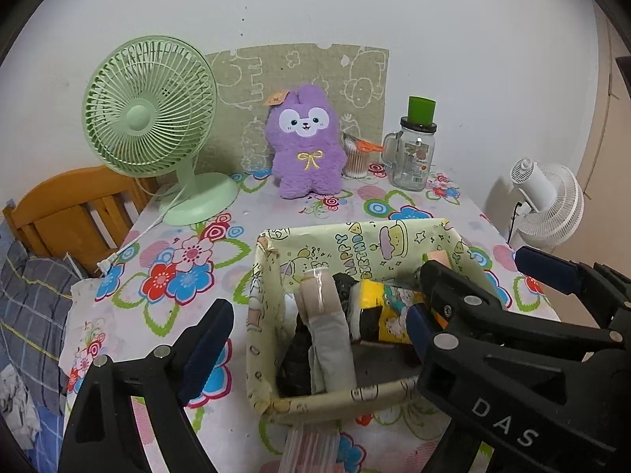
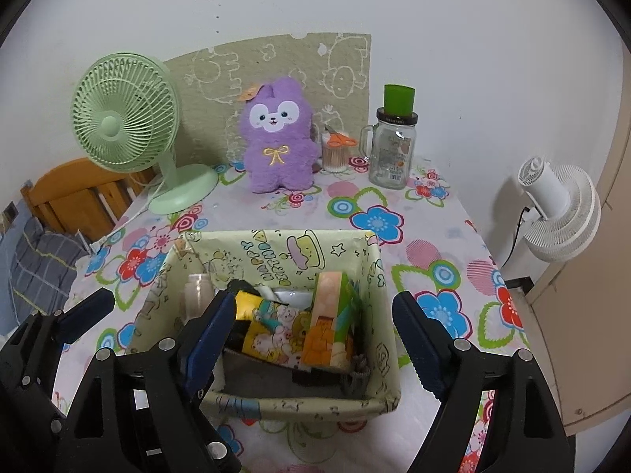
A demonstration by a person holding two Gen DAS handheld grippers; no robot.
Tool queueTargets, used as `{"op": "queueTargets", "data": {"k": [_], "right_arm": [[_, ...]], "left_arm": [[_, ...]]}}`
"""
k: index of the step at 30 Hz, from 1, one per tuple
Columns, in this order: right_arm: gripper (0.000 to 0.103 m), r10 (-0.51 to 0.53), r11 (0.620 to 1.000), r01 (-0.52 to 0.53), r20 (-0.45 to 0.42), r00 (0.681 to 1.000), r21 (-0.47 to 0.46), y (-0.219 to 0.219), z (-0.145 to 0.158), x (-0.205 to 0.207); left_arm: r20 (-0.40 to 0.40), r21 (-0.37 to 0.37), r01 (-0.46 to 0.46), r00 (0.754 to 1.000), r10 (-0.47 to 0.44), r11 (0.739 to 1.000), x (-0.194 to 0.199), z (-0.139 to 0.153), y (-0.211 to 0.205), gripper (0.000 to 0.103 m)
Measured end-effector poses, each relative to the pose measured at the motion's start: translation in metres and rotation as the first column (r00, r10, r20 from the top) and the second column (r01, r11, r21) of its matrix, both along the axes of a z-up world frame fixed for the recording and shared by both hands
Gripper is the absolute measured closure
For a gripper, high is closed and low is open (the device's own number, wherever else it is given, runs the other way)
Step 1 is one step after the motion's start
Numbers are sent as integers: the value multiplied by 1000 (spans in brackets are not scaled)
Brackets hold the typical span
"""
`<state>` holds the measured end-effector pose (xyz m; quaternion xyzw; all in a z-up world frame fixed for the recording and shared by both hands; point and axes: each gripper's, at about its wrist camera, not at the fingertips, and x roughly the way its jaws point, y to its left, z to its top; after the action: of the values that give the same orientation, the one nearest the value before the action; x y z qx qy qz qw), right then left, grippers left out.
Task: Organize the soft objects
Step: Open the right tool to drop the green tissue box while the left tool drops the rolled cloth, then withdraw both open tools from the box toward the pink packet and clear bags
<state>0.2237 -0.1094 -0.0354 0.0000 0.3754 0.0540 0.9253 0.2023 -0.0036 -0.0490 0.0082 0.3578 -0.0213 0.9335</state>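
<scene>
Socks [image 1: 329,327] and rolled soft bundles sit packed upright inside the paper-lined box [image 2: 276,404]; both the left gripper [image 1: 319,327] and right gripper [image 2: 311,339] hover over the box, jaws spread, holding nothing.

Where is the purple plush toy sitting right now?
In both wrist views the purple plush toy stands upright at the table's far edge by the wall, between the green desk fan on its left and the cotton-swab cup on its right.

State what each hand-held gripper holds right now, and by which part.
Nothing is held. The left hand-held gripper and the right hand-held gripper both stand open over the box, their pads pressing on nothing.
</scene>
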Motion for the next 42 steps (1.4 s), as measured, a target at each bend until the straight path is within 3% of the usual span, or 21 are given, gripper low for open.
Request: {"op": "queueTargets", "data": {"k": [42], "right_arm": [[19, -10, 1000, 10, 62, 998, 5, -4, 18, -103]], "left_arm": [[62, 9, 30, 998, -30, 1000, -99, 16, -7, 12]]}}
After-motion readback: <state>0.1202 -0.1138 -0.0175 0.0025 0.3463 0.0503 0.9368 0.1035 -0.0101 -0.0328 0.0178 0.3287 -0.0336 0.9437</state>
